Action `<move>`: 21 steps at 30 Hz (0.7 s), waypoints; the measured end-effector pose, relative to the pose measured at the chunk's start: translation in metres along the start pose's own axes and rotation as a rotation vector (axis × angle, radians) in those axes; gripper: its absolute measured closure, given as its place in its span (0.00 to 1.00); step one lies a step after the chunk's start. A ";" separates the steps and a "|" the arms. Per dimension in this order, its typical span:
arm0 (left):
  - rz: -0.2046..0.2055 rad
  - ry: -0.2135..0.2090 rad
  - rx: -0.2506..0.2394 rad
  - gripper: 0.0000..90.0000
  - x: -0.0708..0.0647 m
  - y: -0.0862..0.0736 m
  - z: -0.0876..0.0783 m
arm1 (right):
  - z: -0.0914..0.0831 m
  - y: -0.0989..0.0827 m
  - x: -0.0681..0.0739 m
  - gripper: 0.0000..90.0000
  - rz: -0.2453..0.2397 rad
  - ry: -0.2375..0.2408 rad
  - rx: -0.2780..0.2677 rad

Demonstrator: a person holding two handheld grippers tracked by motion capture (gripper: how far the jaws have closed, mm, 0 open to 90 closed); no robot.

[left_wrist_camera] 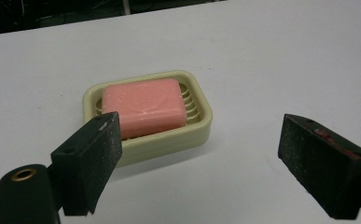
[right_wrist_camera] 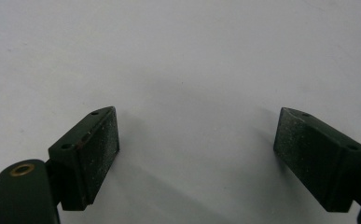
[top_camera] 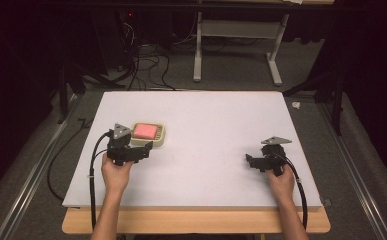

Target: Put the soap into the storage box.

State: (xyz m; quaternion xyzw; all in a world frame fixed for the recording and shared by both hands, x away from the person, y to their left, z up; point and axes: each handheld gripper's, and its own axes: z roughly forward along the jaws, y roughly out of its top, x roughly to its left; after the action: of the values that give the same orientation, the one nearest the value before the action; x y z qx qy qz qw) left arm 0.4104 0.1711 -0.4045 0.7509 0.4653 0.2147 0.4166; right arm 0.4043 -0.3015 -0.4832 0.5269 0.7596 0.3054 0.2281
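A pink bar of soap [left_wrist_camera: 143, 106] lies in a cream ribbed soap dish [left_wrist_camera: 197, 125] on the white table. In the high view the soap [top_camera: 145, 131] and its dish [top_camera: 160, 139] sit at the table's left middle. My left gripper [left_wrist_camera: 199, 140] is open just in front of the dish, its jaws wide apart and nothing between them; the high view has it [top_camera: 140, 151] touching distance from the dish's near edge. My right gripper [right_wrist_camera: 197, 135] is open over bare white tabletop, and it rests at the right side of the table [top_camera: 253, 161].
The white board [top_camera: 206, 125] lies on a wooden table whose front edge [top_camera: 196, 222] runs along the bottom. Beyond the far edge stand a white desk frame [top_camera: 236, 45], cables and dark stands on grey carpet.
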 end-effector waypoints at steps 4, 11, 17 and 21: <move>-0.004 -0.007 -0.008 0.16 -0.001 -0.002 -0.002 | 0.000 0.000 0.000 0.16 0.000 0.000 0.000; -0.004 -0.026 -0.009 0.16 -0.005 -0.006 -0.004 | 0.000 0.000 0.000 0.16 0.000 0.000 0.000; -0.005 -0.041 -0.012 0.16 -0.008 -0.008 -0.006 | 0.000 0.000 0.000 0.16 0.001 -0.001 0.000; -0.003 -0.055 -0.013 0.16 -0.011 -0.010 -0.006 | 0.000 0.000 0.000 0.16 0.002 -0.001 0.000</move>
State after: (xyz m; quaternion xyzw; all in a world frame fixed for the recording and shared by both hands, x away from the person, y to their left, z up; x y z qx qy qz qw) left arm 0.3954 0.1660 -0.4086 0.7530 0.4534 0.1965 0.4344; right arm 0.4042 -0.3013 -0.4832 0.5279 0.7589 0.3057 0.2281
